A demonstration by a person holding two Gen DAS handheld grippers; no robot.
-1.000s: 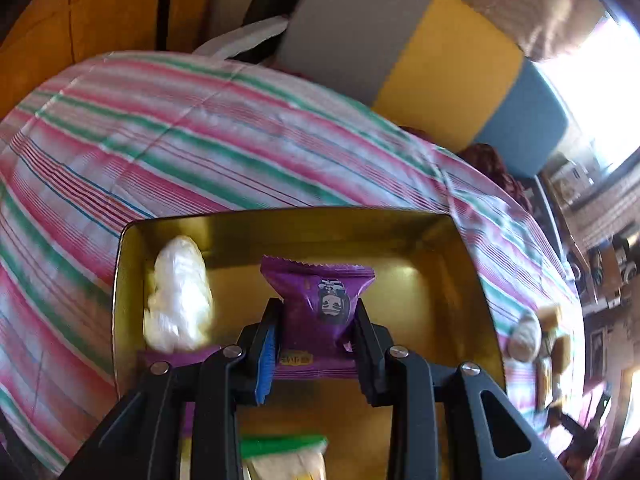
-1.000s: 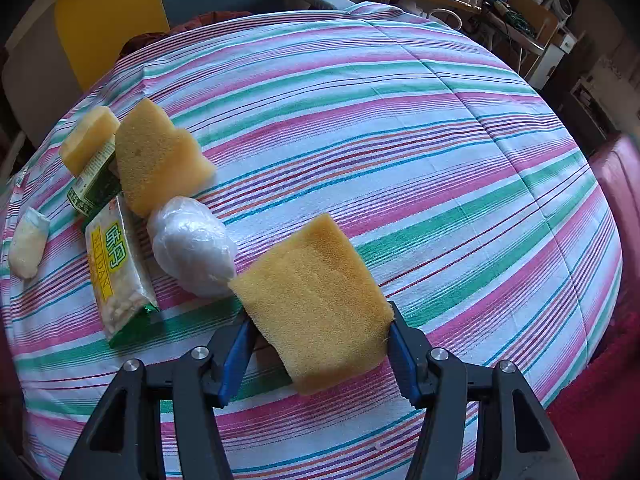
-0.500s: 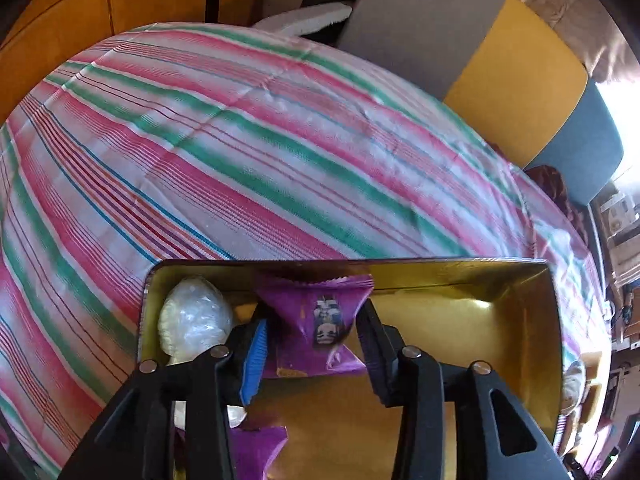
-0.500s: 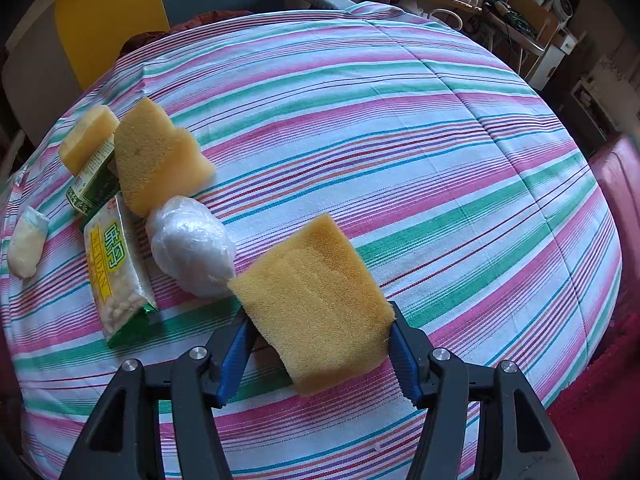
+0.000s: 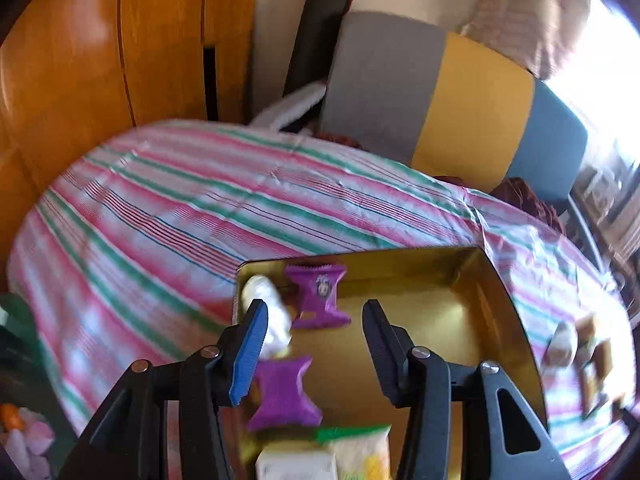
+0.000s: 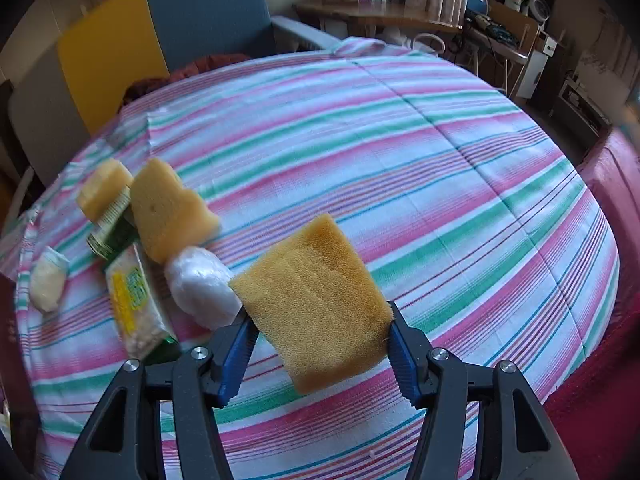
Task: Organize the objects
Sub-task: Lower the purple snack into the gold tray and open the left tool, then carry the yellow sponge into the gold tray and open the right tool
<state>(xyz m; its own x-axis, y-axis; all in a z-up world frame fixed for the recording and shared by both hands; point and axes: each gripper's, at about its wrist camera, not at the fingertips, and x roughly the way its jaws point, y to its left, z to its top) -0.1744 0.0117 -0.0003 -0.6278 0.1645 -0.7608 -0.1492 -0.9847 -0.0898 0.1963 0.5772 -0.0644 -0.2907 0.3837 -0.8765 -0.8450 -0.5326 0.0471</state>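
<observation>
Over the gold tray (image 5: pixel 492 288), the left gripper (image 5: pixel 314 334) has let go: jaws opening, empty, lifted clear of the purple packet (image 5: pixel 320 294) it clamped a second ago, which now probably rests against the tray's far wall. Right gripper (image 6: pixel 318 344) still pinches the yellow sponge (image 6: pixel 314 300), unmoved.

Striped tablecloth (image 6: pixel 400 152), pink, green, white. On it, ahead of left gripper: gold tray (image 5: pixel 496 280). Ahead-left of right gripper: two yellow sponges (image 6: pixel 168 212), white wrapped ball (image 6: pixel 200 284), snack packets (image 6: pixel 132 300).
</observation>
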